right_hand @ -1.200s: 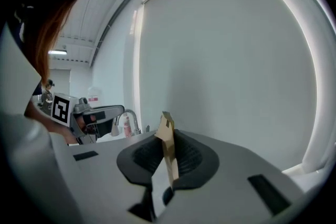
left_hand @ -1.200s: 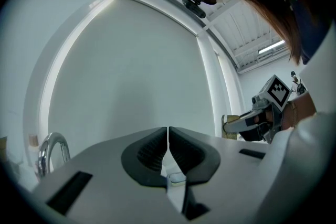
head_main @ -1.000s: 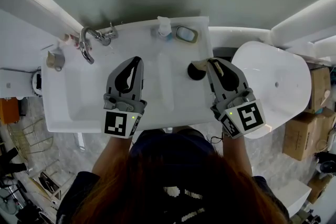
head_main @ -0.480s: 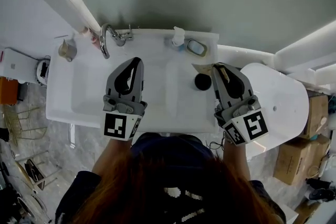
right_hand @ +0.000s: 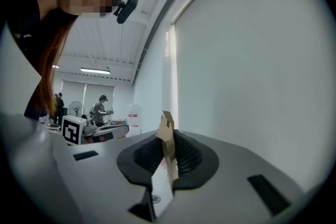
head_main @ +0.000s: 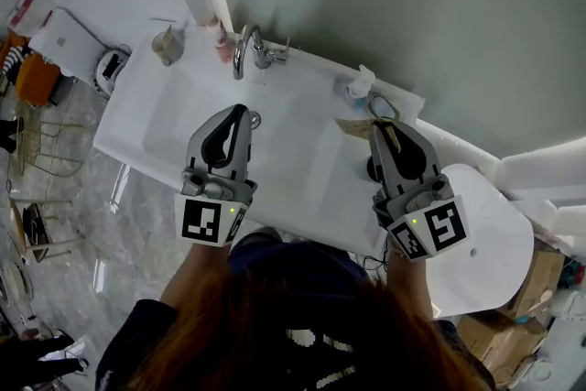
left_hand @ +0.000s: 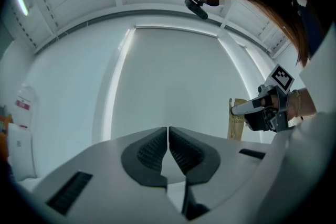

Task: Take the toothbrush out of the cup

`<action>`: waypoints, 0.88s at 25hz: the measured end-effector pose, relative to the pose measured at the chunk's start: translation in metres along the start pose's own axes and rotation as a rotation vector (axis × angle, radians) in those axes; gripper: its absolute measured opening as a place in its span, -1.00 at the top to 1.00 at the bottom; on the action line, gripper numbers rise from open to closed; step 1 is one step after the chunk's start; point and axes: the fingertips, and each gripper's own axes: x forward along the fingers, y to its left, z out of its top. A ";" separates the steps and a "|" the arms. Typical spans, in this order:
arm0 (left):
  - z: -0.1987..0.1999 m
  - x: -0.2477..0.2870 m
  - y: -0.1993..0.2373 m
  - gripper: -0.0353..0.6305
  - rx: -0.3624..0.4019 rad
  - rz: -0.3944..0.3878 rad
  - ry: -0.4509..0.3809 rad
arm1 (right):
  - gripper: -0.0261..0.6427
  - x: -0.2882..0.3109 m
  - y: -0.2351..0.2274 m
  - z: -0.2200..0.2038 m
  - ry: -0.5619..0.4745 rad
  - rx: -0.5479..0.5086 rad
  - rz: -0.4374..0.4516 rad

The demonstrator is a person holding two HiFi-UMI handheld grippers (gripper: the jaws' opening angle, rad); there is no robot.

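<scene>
My right gripper [head_main: 377, 125] is shut on a flat tan cardboard piece [head_main: 353, 125], which sticks up between its pads [right_hand: 167, 140]. The same cardboard shows in the left gripper view [left_hand: 238, 119], held out by the right gripper [left_hand: 261, 110]. A dark round cup [head_main: 370, 168] peeks out from under the right gripper, on the right side of the white sink [head_main: 174, 105]. I cannot make out a toothbrush. My left gripper [head_main: 241, 109] hovers over the basin, jaws shut on nothing [left_hand: 168, 135].
A chrome faucet [head_main: 247, 50] stands at the sink's back edge, with a pink bottle [head_main: 221, 39] and a small cup [head_main: 168, 43] to its left. A soap bottle [head_main: 359, 85] and a soap dish [head_main: 384, 108] sit at the back right. A white toilet lid [head_main: 481, 243] lies right of the sink.
The head view has swung, so the sink now lies diagonally and further left. Both grippers point higher; the faucet has left the left gripper view. Both stay shut.
</scene>
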 end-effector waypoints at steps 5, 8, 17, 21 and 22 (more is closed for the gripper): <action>0.002 -0.038 0.028 0.81 0.029 0.139 0.019 | 0.77 0.024 0.028 -0.001 -0.007 0.007 0.133; 0.001 -0.061 0.042 0.81 0.046 0.215 0.033 | 0.77 0.032 0.043 -0.006 0.000 0.014 0.196; -0.009 -0.100 0.094 0.81 0.050 0.329 0.044 | 0.77 0.067 0.090 -0.018 0.023 0.015 0.295; -0.010 -0.108 0.128 0.81 0.041 0.324 0.034 | 0.77 0.092 0.114 -0.018 0.033 0.006 0.288; -0.011 -0.111 0.142 0.81 0.037 0.320 0.034 | 0.77 0.102 0.123 -0.018 0.036 0.005 0.283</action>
